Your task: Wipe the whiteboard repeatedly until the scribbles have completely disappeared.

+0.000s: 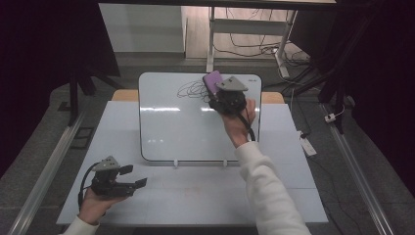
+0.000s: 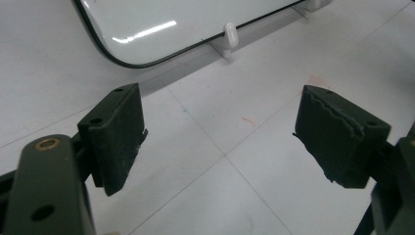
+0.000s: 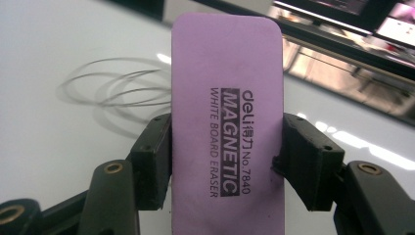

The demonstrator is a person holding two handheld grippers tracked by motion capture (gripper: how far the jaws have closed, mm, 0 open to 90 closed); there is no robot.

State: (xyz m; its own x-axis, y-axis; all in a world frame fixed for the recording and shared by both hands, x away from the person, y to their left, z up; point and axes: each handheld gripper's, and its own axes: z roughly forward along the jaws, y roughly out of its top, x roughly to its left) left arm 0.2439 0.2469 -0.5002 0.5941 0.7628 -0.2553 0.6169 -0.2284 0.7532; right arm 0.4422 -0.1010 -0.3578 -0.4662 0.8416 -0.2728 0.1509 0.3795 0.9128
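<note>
Eraser (image 3: 227,127) clamped across its narrow width in right claw (image 1: 215,90), long axis pointing up the whiteboard (image 1: 171,127), scribble (image 3: 117,90) just left; left claw (image 1: 133,177) open, well apart on table (image 1: 205,196).

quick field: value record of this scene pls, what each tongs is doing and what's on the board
work in hand: wiping marks off a whiteboard
right tongs: shut on the purple eraser, at the board's upper part
eraser label: magnetic white board eraser
whiteboard: propped on the table, looping pen scribbles near its top edge, beside the eraser
left tongs: open, nothing between the jaws, over the table in front of the board
board feet: small white clips at the lower edge
</note>
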